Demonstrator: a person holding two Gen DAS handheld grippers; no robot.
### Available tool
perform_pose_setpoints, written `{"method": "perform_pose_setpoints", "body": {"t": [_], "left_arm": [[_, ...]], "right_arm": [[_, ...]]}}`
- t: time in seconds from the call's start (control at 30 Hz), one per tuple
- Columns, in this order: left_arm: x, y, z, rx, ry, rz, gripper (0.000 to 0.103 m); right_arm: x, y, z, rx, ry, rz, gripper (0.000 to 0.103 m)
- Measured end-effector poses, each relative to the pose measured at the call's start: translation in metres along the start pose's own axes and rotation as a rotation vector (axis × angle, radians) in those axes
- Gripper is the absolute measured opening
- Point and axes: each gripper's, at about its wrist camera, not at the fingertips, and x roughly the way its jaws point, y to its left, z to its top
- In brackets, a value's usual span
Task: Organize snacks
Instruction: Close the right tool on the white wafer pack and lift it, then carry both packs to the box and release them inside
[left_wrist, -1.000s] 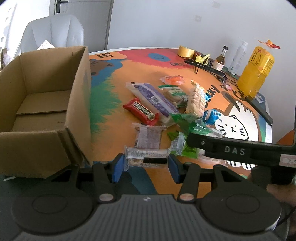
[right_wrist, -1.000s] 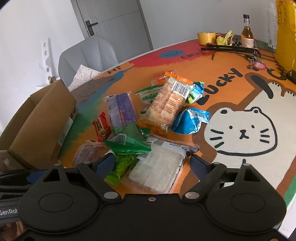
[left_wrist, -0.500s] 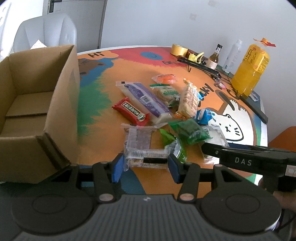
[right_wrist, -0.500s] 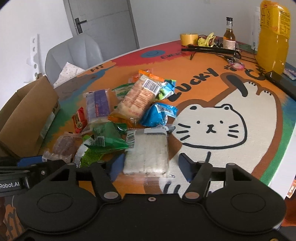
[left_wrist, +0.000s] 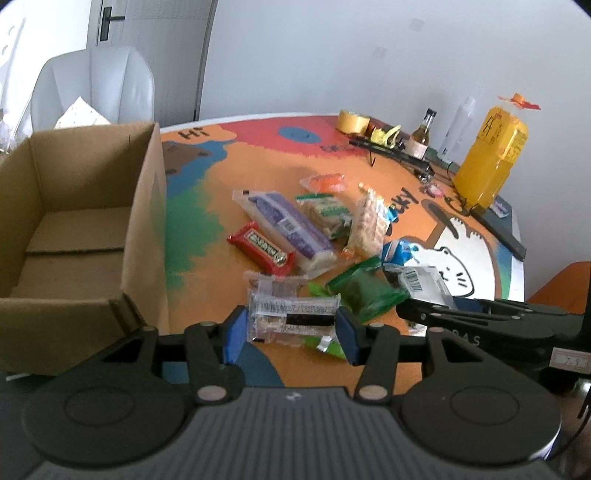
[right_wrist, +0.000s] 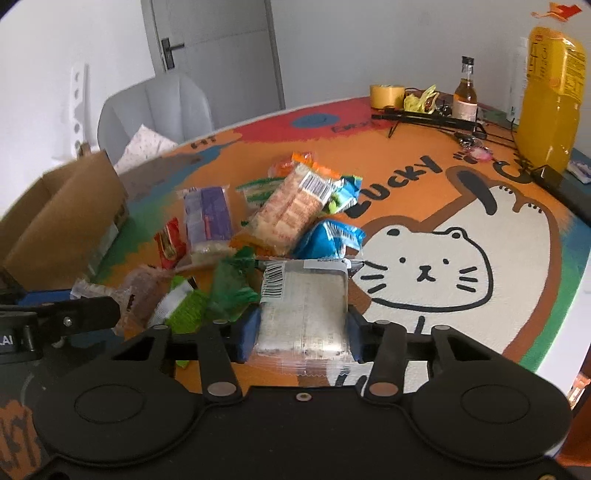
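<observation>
My left gripper (left_wrist: 291, 325) is shut on a clear-wrapped cereal bar (left_wrist: 291, 319), held just above the table in front of the snack pile. My right gripper (right_wrist: 301, 326) is shut on a clear-wrapped white snack pack (right_wrist: 303, 306) at the pile's near edge. An open, empty cardboard box (left_wrist: 74, 236) stands to the left; it also shows in the right wrist view (right_wrist: 62, 218). Loose on the table lie a red bar (left_wrist: 262, 249), a purple pack (left_wrist: 284, 218), a long cracker pack (right_wrist: 291, 208), green packets (left_wrist: 365, 291) and a blue packet (right_wrist: 328, 240).
At the table's far side stand a yellow juice bottle (right_wrist: 550, 96), a small glass bottle (right_wrist: 465, 96), a tape roll (right_wrist: 386, 94) and a black rack (right_wrist: 428, 118). A grey chair (right_wrist: 159, 110) stands behind the box. The table's right edge (right_wrist: 569, 295) is near.
My right gripper closed its fingers onto the white snack pack, which was lying between open fingers before. My left gripper still holds the cereal bar and has drifted slightly.
</observation>
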Motion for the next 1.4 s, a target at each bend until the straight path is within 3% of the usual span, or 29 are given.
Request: {"method": "perform_pose_setpoints", "body": {"t": [0.6,1.4], "left_arm": [[-0.051,0.017,0.016,-0.011,-0.127,0.016,0.051],[-0.1,0.111,0.028,-0.137,-0.214,0.17,0.051]], "right_arm": [[-0.042,0.022,0.024,0.004,-0.142,0.049,0.045],[-0.029,0.123,0.052,-0.118,-0.168,0.227,0.045]]}}
